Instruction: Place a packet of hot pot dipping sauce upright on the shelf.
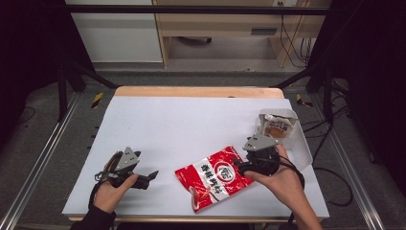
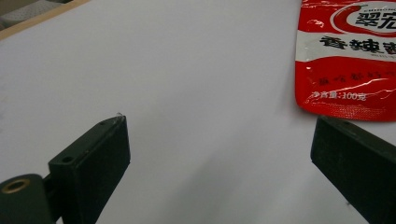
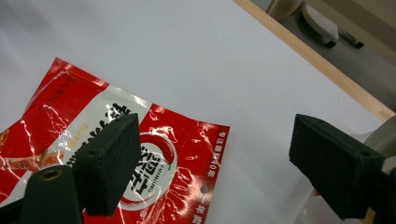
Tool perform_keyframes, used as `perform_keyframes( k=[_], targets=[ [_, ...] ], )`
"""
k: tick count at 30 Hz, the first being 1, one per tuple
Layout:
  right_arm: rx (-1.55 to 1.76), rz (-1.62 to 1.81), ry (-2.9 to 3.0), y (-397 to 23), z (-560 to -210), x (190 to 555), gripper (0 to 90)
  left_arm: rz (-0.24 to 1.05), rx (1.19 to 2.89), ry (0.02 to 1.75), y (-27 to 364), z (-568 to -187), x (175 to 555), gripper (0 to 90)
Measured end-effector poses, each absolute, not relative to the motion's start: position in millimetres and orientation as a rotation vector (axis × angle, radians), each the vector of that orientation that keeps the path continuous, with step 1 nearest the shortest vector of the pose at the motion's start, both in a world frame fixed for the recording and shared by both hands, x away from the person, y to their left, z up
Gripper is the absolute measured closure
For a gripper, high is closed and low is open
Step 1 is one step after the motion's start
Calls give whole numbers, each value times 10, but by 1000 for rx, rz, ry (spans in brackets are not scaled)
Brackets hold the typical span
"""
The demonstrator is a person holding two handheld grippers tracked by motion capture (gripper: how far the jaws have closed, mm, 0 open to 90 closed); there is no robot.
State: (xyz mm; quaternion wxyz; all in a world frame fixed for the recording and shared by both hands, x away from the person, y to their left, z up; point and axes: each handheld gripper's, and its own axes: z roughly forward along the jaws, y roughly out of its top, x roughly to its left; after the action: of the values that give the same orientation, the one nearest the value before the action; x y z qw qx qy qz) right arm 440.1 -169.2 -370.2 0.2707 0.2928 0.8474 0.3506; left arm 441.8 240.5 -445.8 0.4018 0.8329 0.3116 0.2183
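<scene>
A red snack packet with white print lies flat on the white sheet near the front of the table. It also appears in the left gripper view and in the right gripper view. My right gripper hovers at the packet's upper right corner. Its jaws are open: one is above the packet, the other above bare sheet, and nothing is pinched. My left gripper rests low at the front left with its tips pointing at the packet. It stands open and holds nothing.
A white open container stands at the table's right edge behind my right hand, with an orange-labelled packet inside. Its rim is close to my right jaw. The white sheet covers the table, and a wooden edge runs along the far side.
</scene>
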Motion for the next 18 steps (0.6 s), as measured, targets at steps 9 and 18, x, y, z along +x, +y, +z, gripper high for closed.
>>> perform_keyframes(
  k=[9,18],
  targets=[
    [880,960,2243,-1544,-3929,4289,166,540,2125,745,2318,-4464,4383,48],
    [956,987,2219,-1579,-4175,4174,162,521,2139,716,2179,-4486,4380,50]
  ],
)
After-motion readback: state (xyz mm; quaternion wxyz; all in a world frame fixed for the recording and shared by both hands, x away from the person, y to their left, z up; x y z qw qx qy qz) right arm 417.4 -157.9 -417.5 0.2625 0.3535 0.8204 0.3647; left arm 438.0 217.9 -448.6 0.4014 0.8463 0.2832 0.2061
